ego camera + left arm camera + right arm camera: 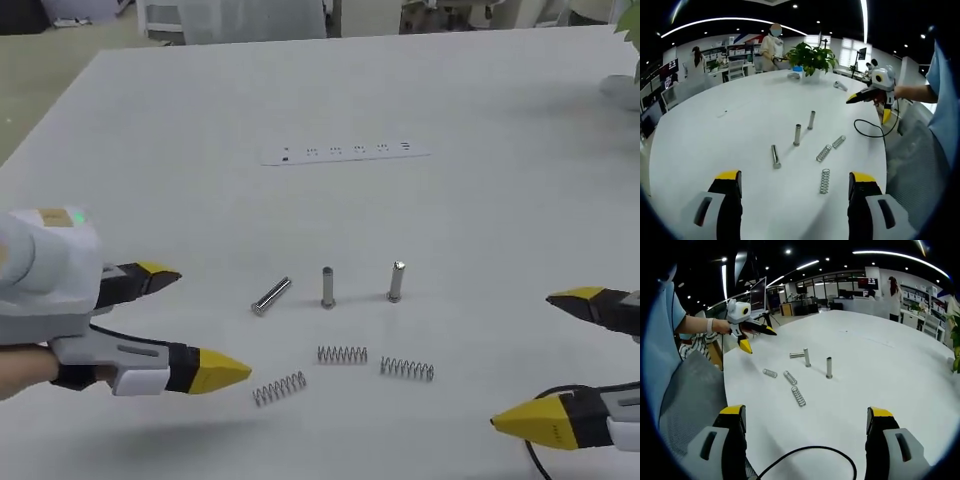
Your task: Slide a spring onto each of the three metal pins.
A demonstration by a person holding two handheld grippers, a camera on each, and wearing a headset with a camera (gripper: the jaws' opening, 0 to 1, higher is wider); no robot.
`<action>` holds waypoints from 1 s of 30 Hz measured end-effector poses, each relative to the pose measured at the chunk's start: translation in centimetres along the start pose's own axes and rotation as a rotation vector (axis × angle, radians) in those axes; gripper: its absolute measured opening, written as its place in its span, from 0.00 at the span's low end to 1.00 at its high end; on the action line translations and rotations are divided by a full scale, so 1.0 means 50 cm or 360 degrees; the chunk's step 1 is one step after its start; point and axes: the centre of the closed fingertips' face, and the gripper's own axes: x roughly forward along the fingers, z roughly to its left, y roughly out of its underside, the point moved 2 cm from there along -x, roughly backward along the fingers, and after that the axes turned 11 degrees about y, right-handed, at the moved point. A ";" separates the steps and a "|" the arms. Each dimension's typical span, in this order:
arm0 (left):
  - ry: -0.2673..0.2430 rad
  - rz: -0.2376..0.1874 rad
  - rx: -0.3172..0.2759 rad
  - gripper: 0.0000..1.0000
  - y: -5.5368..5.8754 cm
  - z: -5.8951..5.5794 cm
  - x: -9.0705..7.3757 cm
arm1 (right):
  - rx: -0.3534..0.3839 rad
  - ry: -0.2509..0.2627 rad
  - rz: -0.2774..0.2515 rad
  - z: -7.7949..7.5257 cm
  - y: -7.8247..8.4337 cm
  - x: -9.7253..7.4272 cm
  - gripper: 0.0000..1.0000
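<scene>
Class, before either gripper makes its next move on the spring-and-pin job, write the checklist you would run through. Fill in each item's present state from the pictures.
1. Left gripper open and empty: ok.
2. Right gripper open and empty: ok.
3. Three springs loose and apart from each other: ok. These are the left spring, middle spring and right spring.
4. All three pins upright: not ok. The left pin lies on its side, while the middle pin and right pin stand.
5. Pins bare, no spring on any yet: ok.
</scene>
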 end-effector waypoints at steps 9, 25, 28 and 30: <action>0.0003 0.0109 0.0039 0.81 -0.011 0.021 0.024 | 0.0028 -0.0001 0.0005 0.001 0.012 -0.001 0.99; 0.0049 0.0220 0.0043 0.72 -0.023 0.053 0.069 | 0.0071 0.0009 0.0008 0.002 0.027 -0.006 0.99; 0.0057 0.0237 0.0046 0.72 -0.024 0.056 0.076 | 0.0075 0.0012 0.0011 0.002 0.030 -0.007 0.99; 0.0063 0.0242 0.0039 0.71 -0.026 0.056 0.080 | 0.0084 0.0016 0.0011 0.002 0.032 -0.008 0.99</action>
